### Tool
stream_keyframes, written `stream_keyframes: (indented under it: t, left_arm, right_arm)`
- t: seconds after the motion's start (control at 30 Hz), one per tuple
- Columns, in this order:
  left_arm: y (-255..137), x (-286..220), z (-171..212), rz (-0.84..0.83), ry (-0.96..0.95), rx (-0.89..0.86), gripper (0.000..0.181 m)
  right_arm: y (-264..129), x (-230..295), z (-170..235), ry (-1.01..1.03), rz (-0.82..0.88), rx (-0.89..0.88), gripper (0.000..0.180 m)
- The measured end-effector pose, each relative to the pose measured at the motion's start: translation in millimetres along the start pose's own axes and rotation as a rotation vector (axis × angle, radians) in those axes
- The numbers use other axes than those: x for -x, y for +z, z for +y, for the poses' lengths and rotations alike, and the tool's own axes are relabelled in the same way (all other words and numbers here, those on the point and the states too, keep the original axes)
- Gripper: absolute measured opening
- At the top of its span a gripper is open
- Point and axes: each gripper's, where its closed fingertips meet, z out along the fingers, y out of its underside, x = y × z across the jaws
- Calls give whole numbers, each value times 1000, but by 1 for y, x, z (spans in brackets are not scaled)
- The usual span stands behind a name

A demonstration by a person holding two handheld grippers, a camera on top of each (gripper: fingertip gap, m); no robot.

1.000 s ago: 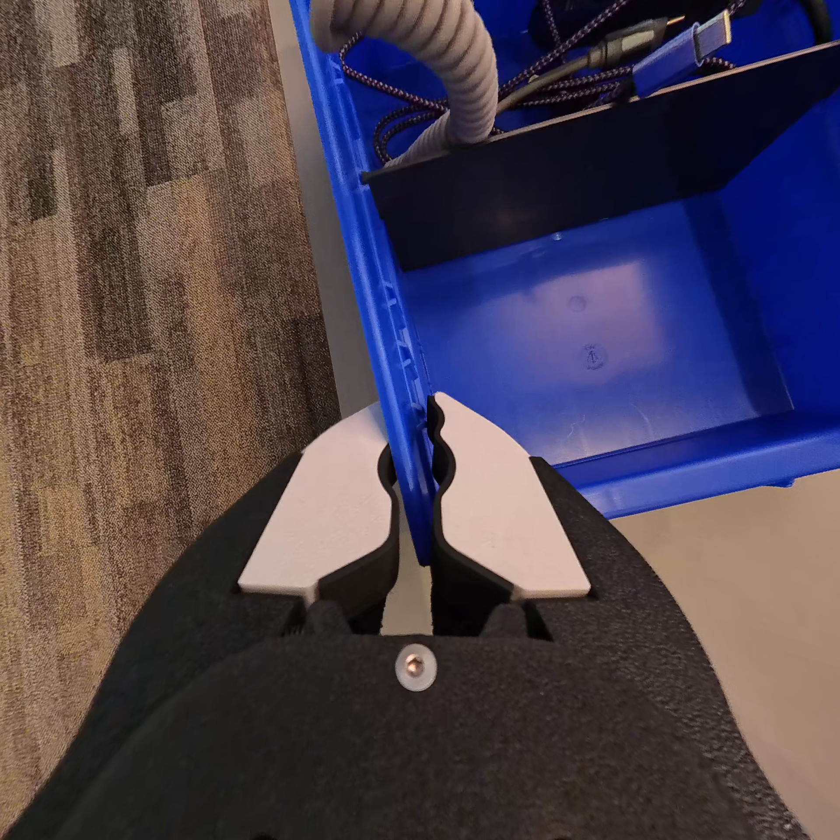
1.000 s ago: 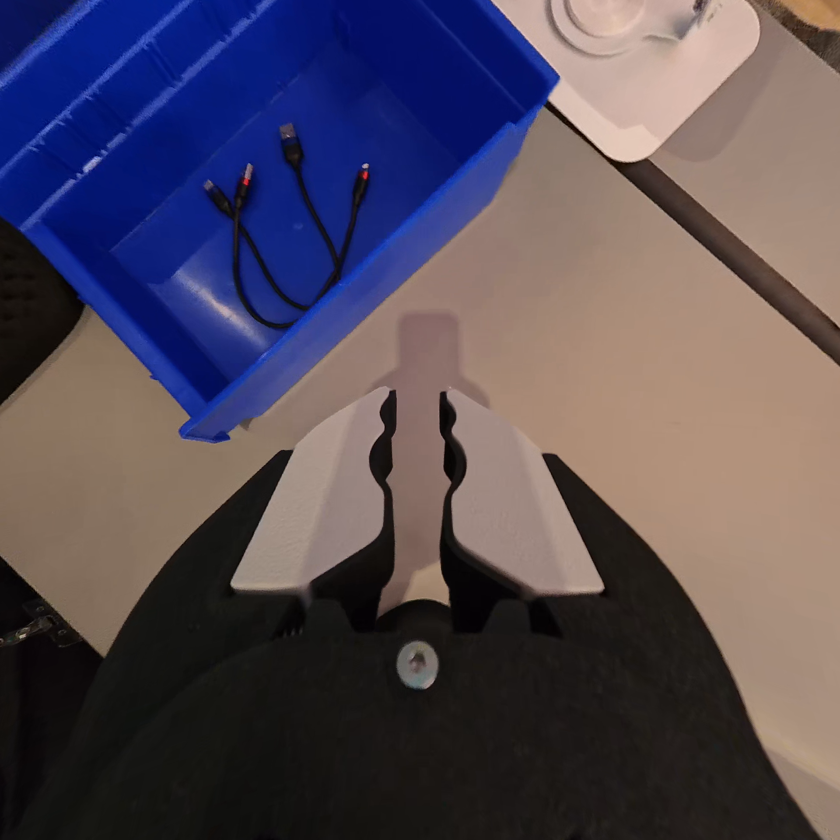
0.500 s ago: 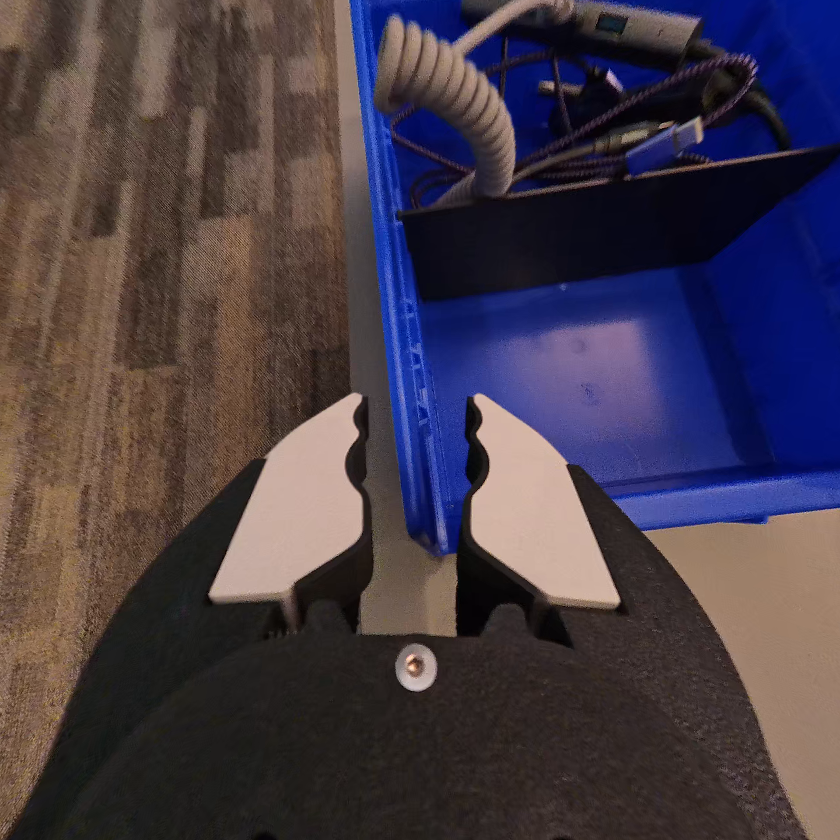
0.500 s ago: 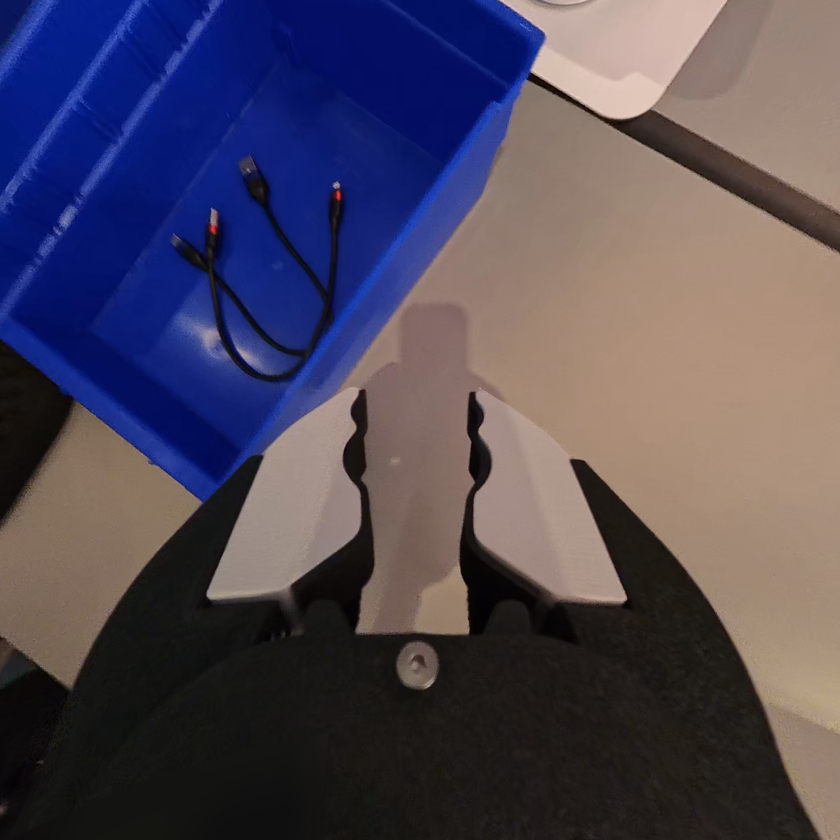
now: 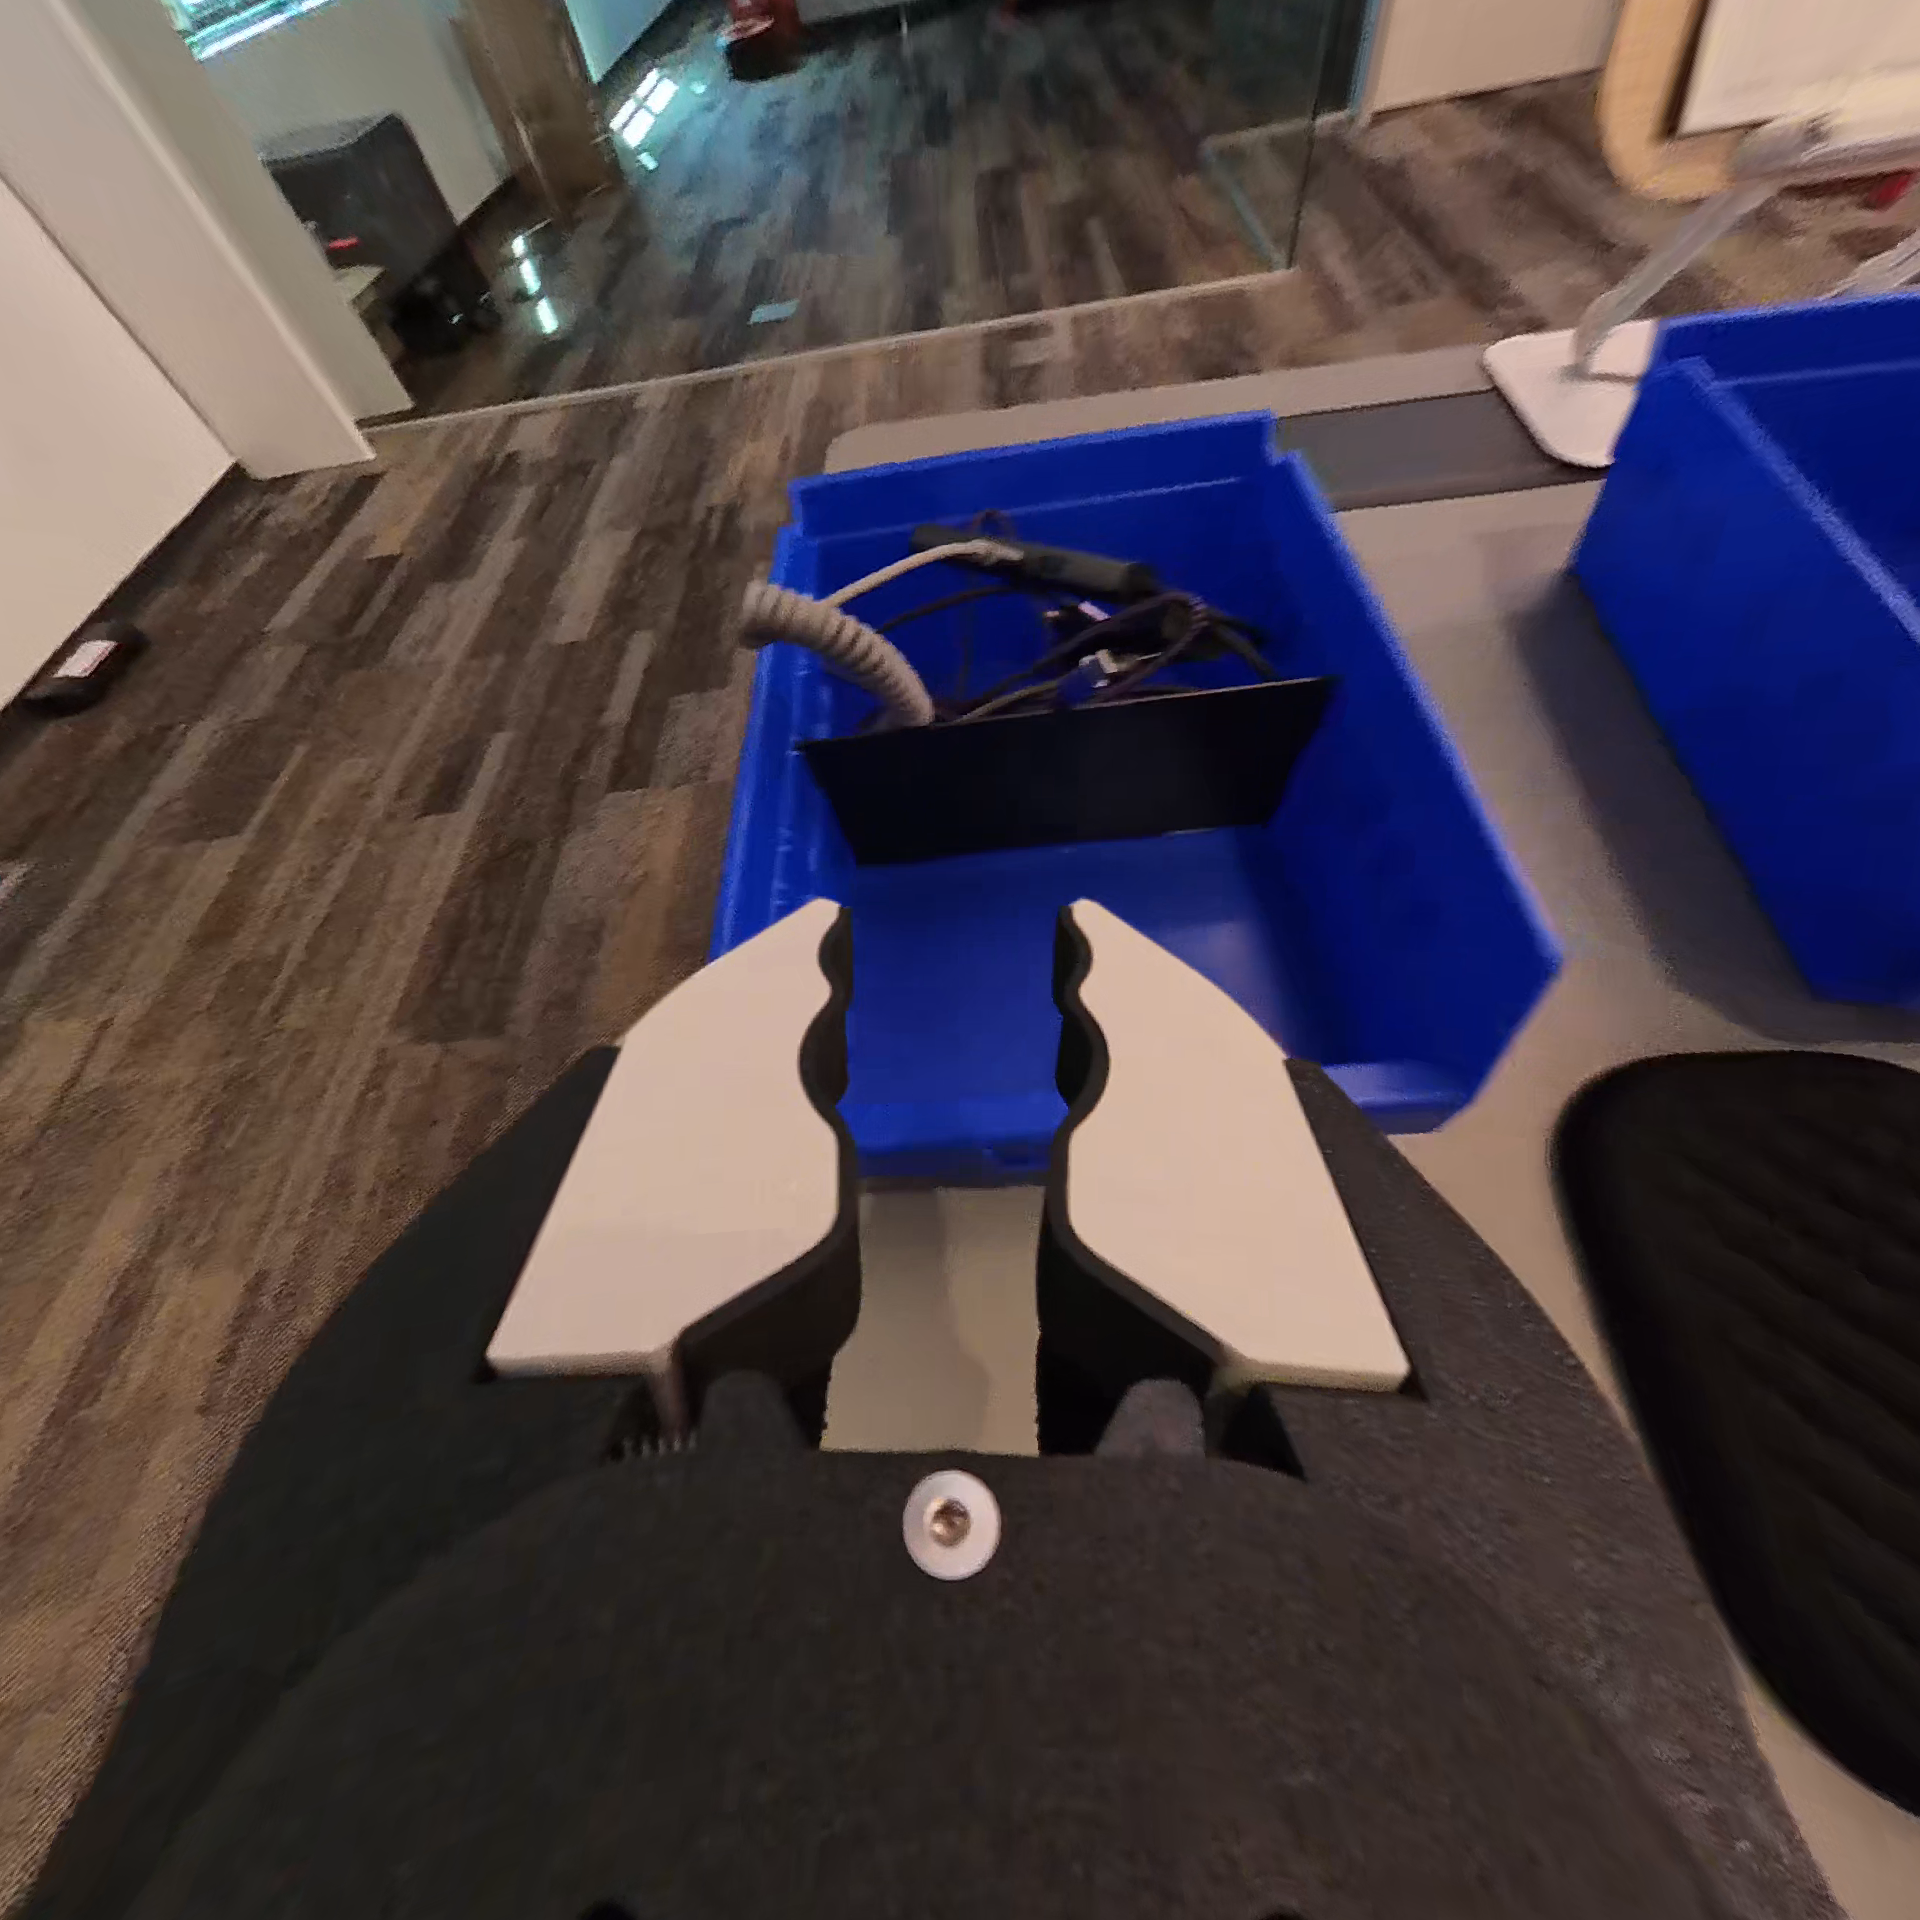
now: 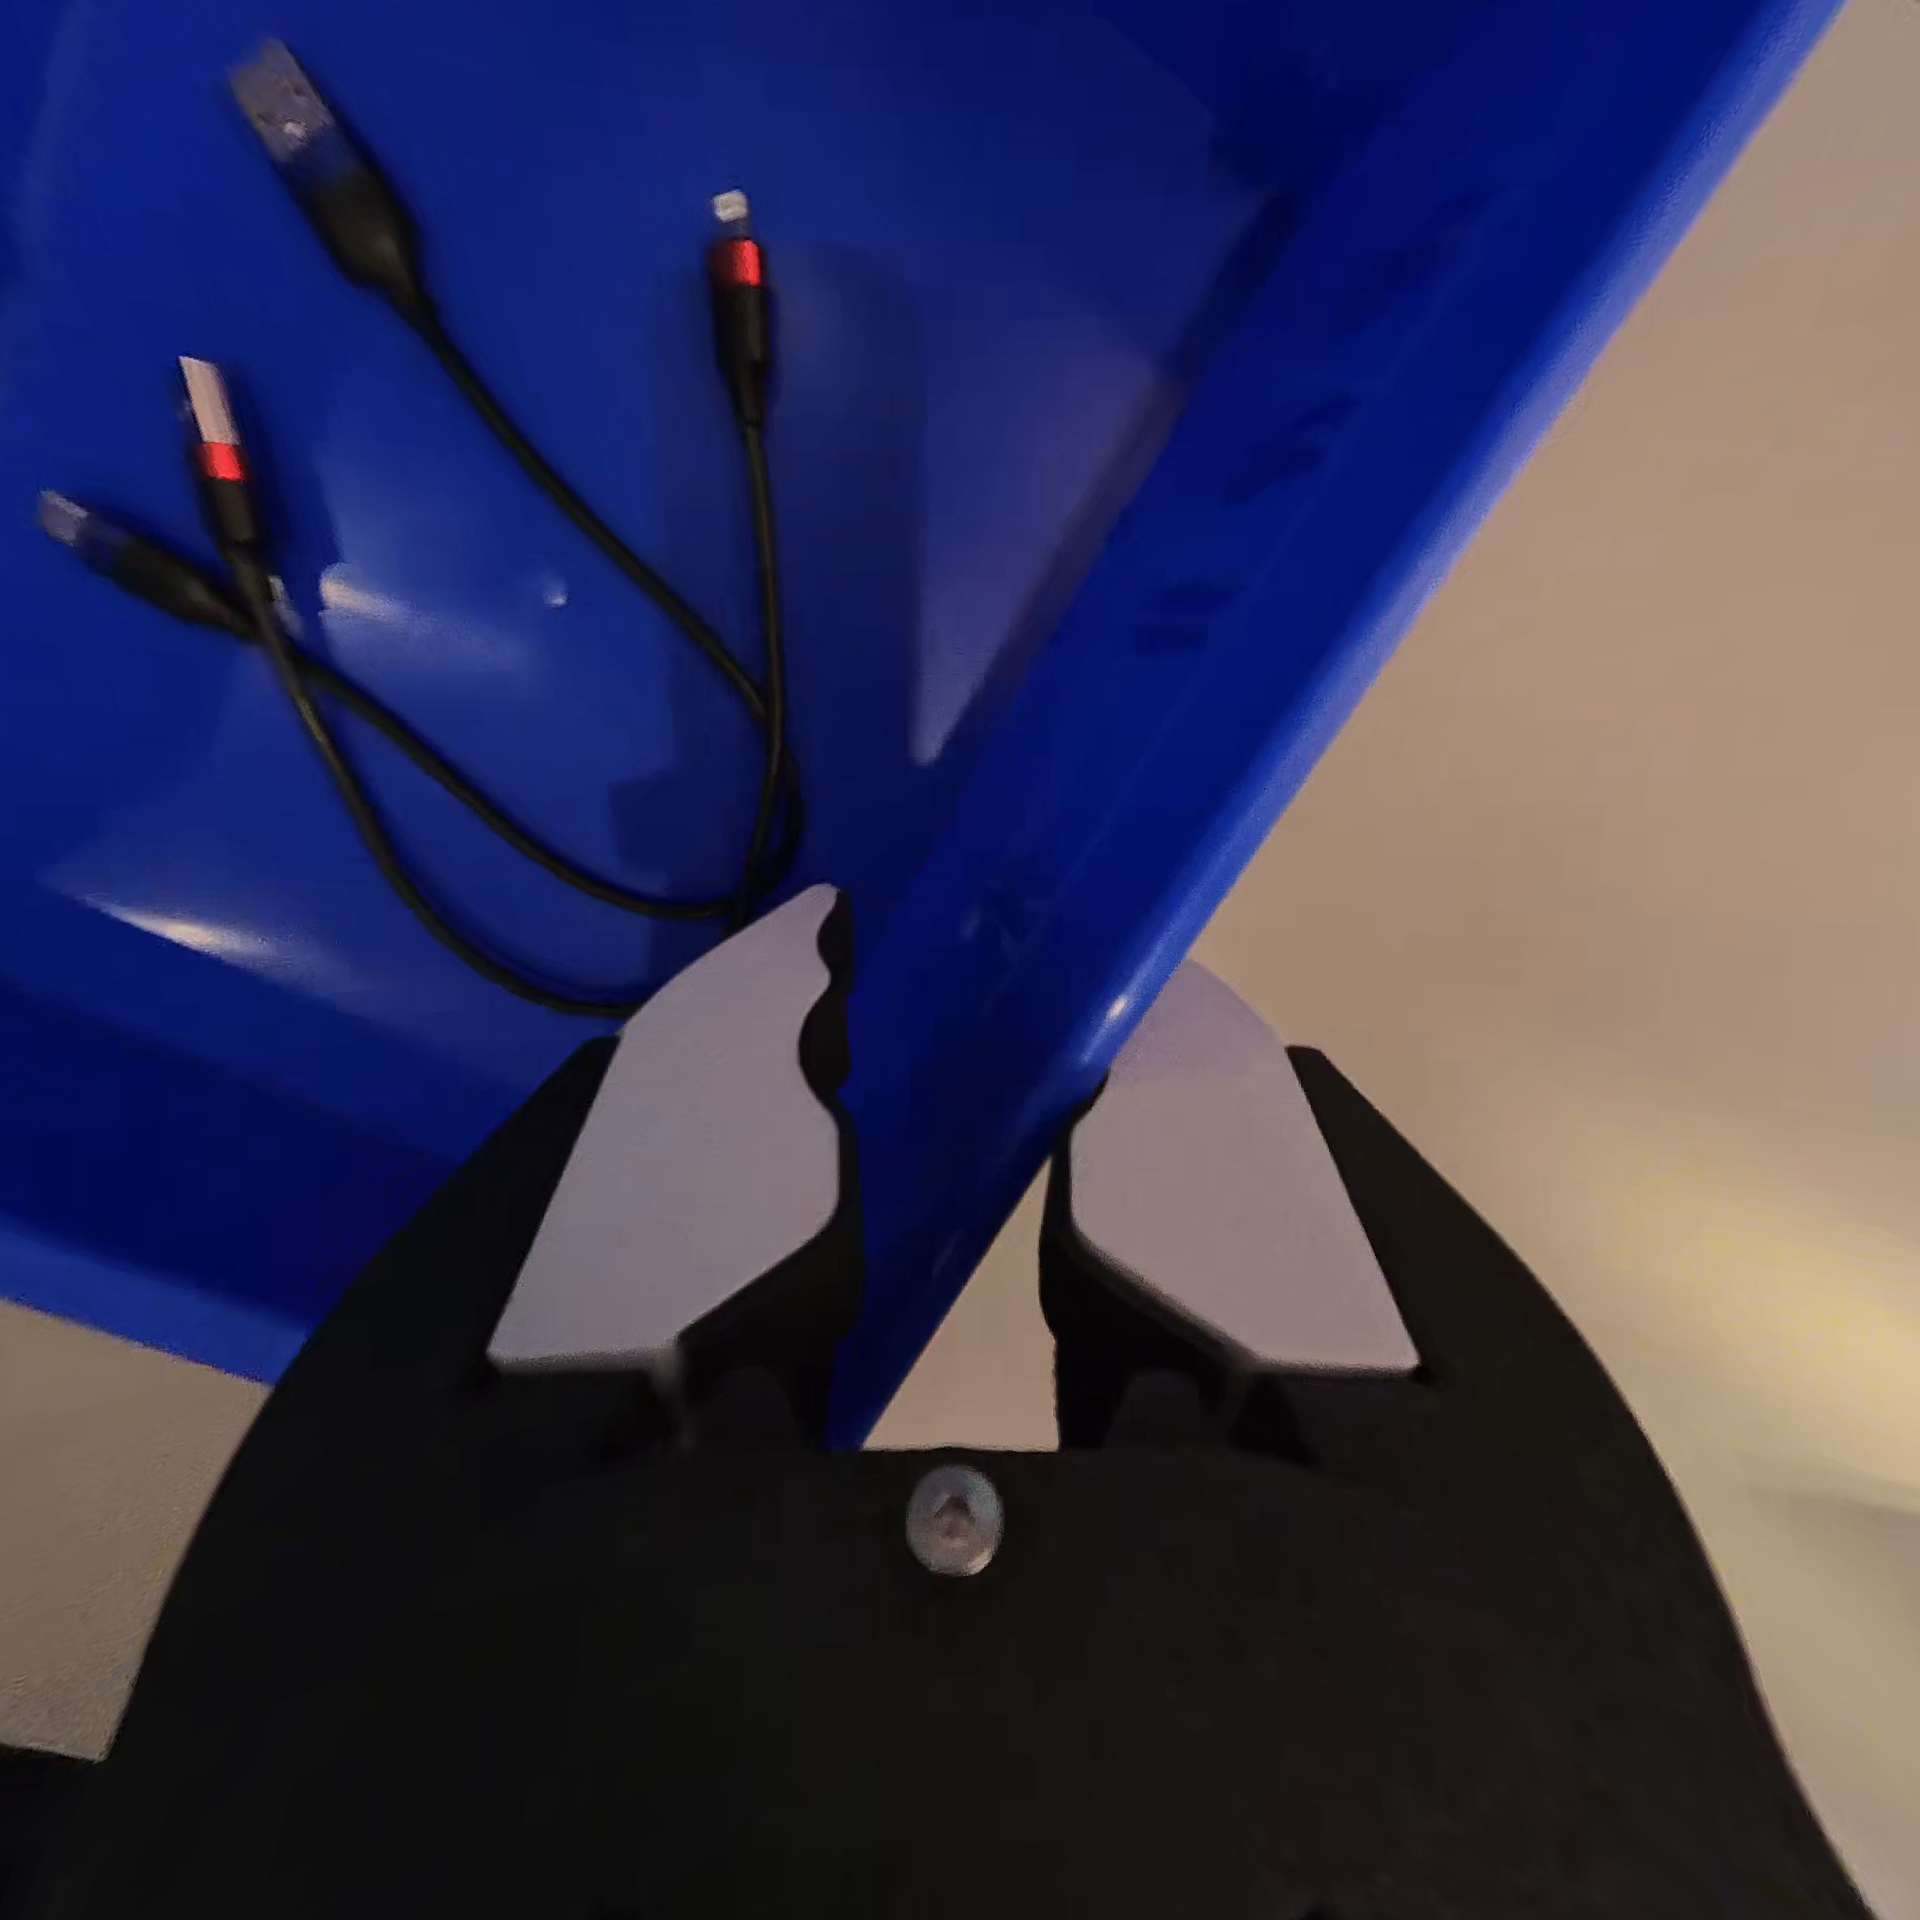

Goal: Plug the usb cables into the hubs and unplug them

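Two short black usb cables (image 6: 499,582) with red-banded and black plugs lie loose on the floor of a blue plastic bin (image 6: 1299,582). The right gripper (image 6: 971,1023) straddles that bin's side wall near its corner, jaws wide, not clamped. In the left wrist view, a second blue plastic bin (image 5: 1423,831) at the beige table's (image 5: 1558,592) left edge holds tangled dark cables (image 5: 1101,644), a grey coiled cord (image 5: 831,644) and a dark slim hub (image 5: 1039,566) behind a black divider panel (image 5: 1060,779). The left gripper (image 5: 954,935) hangs above its near wall, jaws wide and empty.
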Motion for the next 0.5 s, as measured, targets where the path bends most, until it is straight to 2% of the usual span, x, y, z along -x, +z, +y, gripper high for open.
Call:
stream_keyframes:
  t: [0.03, 0.1, 0.33, 0.5]
  left_arm:
    - [-5, -7, -1, 5, -3, -8, 36]
    - [-13, -23, -1, 32, -11, -20, 35]
    - [-34, -70, 5, 112, -61, -75, 29]
    - [-42, -86, 20, 147, -108, -56, 29]
  right_arm:
    - [0, 1, 0, 21, -7, 19, 32]
    - [-1, 2, -5, 98, -82, 14, 9]
    - [-4, -22, -6, 150, -204, 46, 5]
    - [-10, -68, 0, 124, -172, 50, 5]
